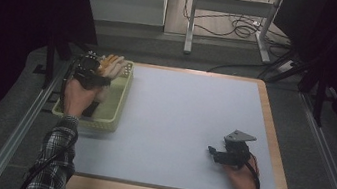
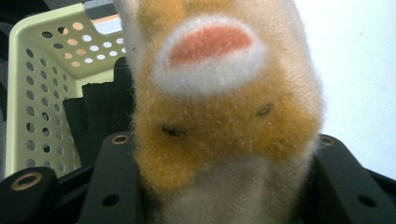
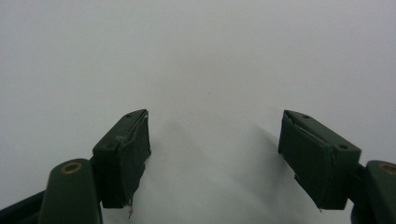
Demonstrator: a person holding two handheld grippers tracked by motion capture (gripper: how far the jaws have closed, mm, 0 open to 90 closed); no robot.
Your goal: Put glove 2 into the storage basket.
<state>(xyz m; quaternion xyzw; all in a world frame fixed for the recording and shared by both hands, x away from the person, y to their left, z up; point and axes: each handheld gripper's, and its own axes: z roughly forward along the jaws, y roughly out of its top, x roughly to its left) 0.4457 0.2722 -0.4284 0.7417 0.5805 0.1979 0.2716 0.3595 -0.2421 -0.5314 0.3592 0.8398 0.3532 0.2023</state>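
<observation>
An orange and white plush toy (image 1: 111, 66) with a pink patch hangs over the far end of a pale green perforated basket (image 1: 119, 103). My left gripper (image 1: 100, 73) is shut on the plush toy (image 2: 224, 116), which bulges between the two black jaws of that gripper (image 2: 224, 186). Behind the toy stand the basket's wall (image 2: 28, 74) and a black object (image 2: 93, 116) inside it. At the near right of the white mat (image 1: 189, 113), my right gripper (image 1: 214, 153) is open; nothing but bare mat lies between its pads (image 3: 121, 158).
The basket sits at the left edge of the mat, which has a wooden border (image 1: 275, 146). Metal rails (image 1: 20, 128) run along both sides of the table. A desk frame (image 1: 191, 22) and cables (image 1: 239, 29) are on the floor beyond.
</observation>
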